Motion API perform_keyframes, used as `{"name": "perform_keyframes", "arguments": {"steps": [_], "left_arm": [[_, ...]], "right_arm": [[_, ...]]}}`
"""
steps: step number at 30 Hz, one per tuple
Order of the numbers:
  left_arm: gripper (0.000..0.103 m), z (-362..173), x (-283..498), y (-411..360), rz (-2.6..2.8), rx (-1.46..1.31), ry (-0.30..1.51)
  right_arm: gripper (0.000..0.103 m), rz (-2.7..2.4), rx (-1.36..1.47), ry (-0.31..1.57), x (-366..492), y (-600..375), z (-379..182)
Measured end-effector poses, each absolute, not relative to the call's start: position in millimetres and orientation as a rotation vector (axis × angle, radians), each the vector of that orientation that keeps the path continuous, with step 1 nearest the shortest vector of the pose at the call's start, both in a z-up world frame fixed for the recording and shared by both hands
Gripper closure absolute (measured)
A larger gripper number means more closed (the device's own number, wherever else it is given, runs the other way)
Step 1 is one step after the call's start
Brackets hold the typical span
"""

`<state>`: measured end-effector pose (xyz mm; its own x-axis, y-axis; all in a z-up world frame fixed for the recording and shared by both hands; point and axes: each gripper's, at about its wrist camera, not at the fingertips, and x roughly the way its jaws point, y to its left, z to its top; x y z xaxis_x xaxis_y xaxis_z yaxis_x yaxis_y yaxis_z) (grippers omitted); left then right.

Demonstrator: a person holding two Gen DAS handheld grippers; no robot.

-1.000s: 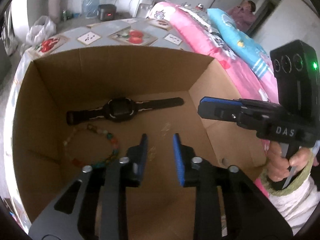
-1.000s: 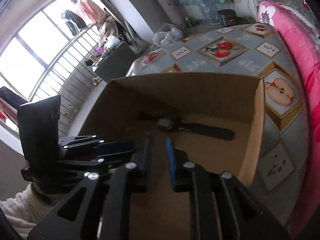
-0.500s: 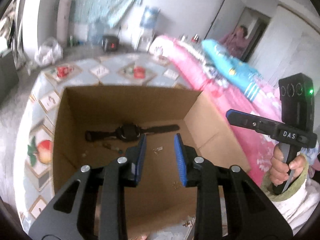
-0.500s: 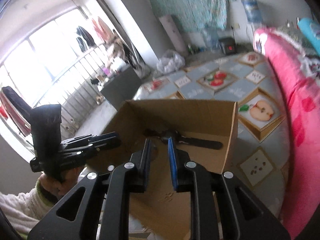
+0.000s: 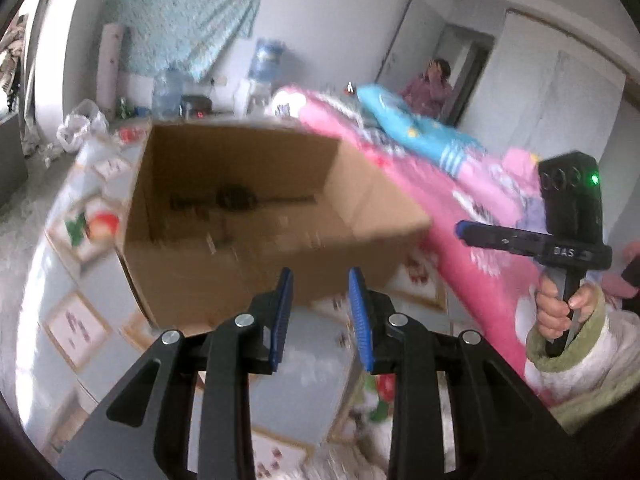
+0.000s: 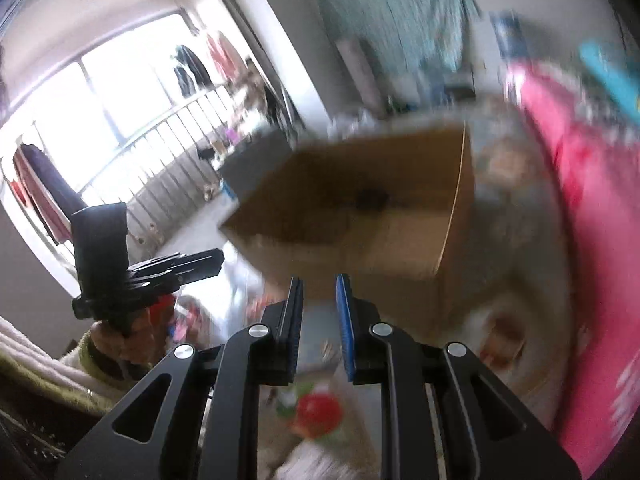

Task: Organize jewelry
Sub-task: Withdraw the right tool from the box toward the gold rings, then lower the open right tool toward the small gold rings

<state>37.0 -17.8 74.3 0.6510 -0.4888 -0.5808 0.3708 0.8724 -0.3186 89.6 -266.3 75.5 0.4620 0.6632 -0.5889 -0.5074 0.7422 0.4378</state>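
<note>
Cardboard box (image 5: pixel 248 256) — black watch (image 5: pixel 236 199) inside

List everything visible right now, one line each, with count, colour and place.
cardboard box: 1, brown, open, on the tablecloth
wristwatch: 1, black, flat on the box floor
tablecloth: 1, pale blue with fruit prints, under the box
blanket: 1, pink, right of the box
pillow: 1, blue, on the blanket
water dispenser: 1, blue bottle, far wall
person: 1, in the doorway
left gripper: 1, black, blue pads, jaws apart, empty
right gripper: 1, black, jaws apart, empty
</note>
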Motion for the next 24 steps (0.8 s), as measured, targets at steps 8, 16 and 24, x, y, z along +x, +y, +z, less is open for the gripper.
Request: {"name": "perform_keyframes", "arguments": {"steps": [8,16,24], "left_arm": [[0.077,4.2,31.3,-72.3,-0.431,0.026,0.826],[0.088,-15.9,48.2,-100.2,-0.454,0.161,0.833],[0.091,-21.4,52.2,-114.9,-0.471,0.221,0.820]], "right_arm": [[0.085,0.576,0.181,1.048,89.8,-232.7,-17.2],[0.085,0.554,0.148,1.057,96.0,-221.7,-24.4],[0.085,0.564,0.179,1.058,94.2,-230.9,-30.3]]}}
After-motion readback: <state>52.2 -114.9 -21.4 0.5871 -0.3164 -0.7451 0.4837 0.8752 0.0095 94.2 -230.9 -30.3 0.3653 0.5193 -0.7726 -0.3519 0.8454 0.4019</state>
